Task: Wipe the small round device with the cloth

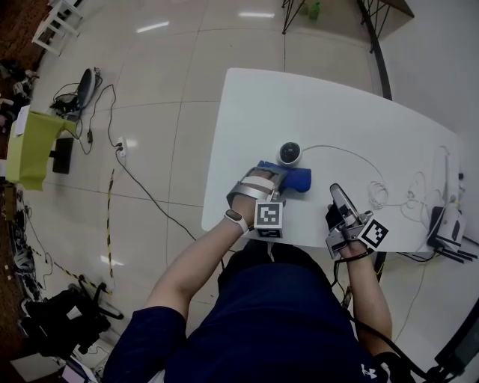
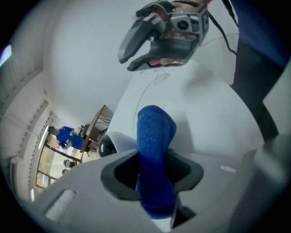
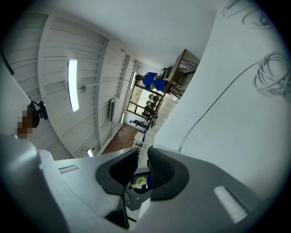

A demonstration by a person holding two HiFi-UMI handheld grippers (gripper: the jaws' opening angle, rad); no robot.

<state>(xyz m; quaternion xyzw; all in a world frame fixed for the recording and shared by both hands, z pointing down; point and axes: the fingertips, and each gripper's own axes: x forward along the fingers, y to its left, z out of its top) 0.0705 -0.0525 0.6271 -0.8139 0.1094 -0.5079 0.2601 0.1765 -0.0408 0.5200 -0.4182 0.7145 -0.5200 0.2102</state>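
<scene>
A small round device [image 1: 290, 152], white with a dark dome, sits on the white table [image 1: 329, 105]. A white cable [image 1: 352, 152] runs off it to the right. Just in front of it my left gripper [image 1: 284, 179] is shut on a blue cloth [image 1: 297, 179]. In the left gripper view the cloth [image 2: 155, 136] stands up between the jaws, with the device [image 2: 108, 146] close on its left. My right gripper [image 1: 337, 192] is at the table's front edge, clear of the device. Its jaws [image 3: 140, 166] stand a narrow slit apart with nothing between them.
The cable ends in a loose coil [image 1: 378, 194] at the table's right. Black and white gear [image 1: 447, 224] lies at the far right edge. On the floor to the left are cables, a yellow-green stand [image 1: 30, 146] and a white rack [image 1: 60, 22].
</scene>
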